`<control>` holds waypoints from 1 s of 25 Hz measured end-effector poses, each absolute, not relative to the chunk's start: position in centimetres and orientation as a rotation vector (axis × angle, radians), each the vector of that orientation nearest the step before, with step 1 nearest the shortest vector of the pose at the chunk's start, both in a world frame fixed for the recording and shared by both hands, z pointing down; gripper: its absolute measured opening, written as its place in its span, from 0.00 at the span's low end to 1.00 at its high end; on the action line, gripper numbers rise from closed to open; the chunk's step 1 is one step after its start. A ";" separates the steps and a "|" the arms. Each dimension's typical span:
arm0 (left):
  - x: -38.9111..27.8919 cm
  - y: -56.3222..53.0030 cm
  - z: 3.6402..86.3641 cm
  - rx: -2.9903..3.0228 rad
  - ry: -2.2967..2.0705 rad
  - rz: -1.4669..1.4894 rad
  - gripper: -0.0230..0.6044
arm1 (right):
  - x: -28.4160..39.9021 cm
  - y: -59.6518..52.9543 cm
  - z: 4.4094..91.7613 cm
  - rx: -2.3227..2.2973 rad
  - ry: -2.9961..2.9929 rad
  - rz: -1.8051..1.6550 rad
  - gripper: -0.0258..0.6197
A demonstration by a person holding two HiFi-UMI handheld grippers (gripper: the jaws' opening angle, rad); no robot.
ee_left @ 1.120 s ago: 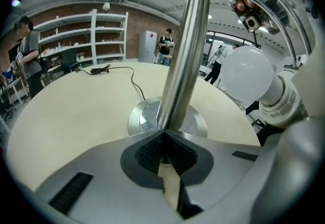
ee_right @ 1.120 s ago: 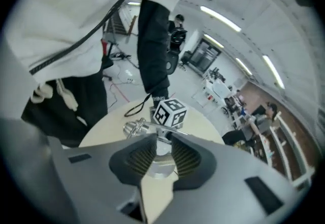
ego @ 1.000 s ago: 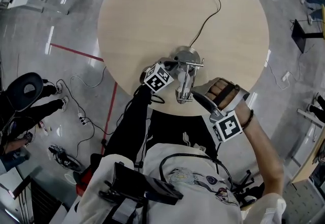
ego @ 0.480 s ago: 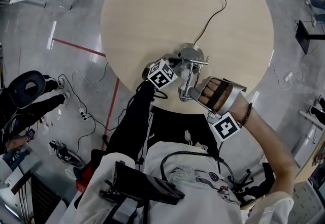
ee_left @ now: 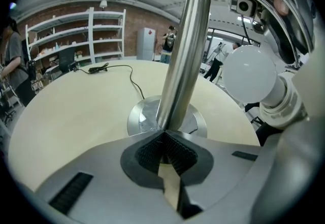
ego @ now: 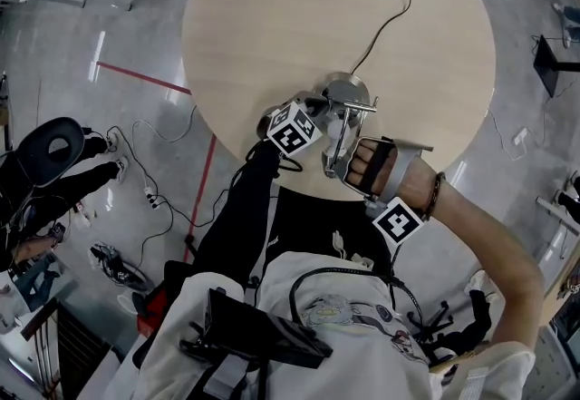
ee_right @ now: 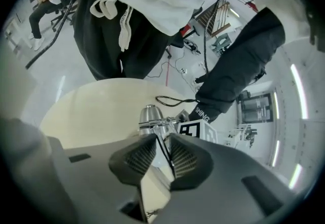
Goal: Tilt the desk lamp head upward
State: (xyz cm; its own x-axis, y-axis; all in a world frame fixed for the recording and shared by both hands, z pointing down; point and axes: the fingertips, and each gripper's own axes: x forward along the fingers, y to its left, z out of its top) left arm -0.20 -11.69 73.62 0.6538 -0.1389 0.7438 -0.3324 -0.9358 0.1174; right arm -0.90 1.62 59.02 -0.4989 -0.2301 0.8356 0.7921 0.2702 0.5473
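Grey polished concrete floor (ego: 109, 35) w/ a red tape line (ego: 136, 78) surrounds a round pale-wood table (ego: 272, 17). A thin black cable (ego: 385, 22) runs across the top to a chrome desk lamp (ego: 344, 117), which stands at the table's near edge, just in front of the person. Left claw (ego: 319, 110) comes in from the lamp's left side. In the left gripper view its dark ribbed pads (ee_left: 167, 149) are clamped tight on the lamp's straight chrome pole (ee_left: 185, 50), low down and just above the round chrome base (ee_left: 144, 116). A white globe bulb (ee_left: 249, 74) sits beside the pole to the right, under the curved chrome shade of the lamp head (ee_left: 289, 9). Right claw (ego: 341, 162) is at the lamp's near end, where the head is. In the right gripper view its jaws (ee_right: 162, 154) are closing, approx halfway apart, w/ a thin chrome edge of the lamp between them. That edge lies close against one pad and there's a gap to the other, so no firm grip. Past the jaws, the same view shows a chrome lamp fitting (ee_right: 151, 115), the left claw's marker cube (ee_right: 195, 129) and a black sleeve (ee_right: 238, 60).
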 end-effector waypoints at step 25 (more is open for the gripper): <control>-0.3 -11.8 73.8 2.595 -0.442 1.161 0.04 | -1.1 2.7 53.2 -0.458 -2.110 -1.134 0.17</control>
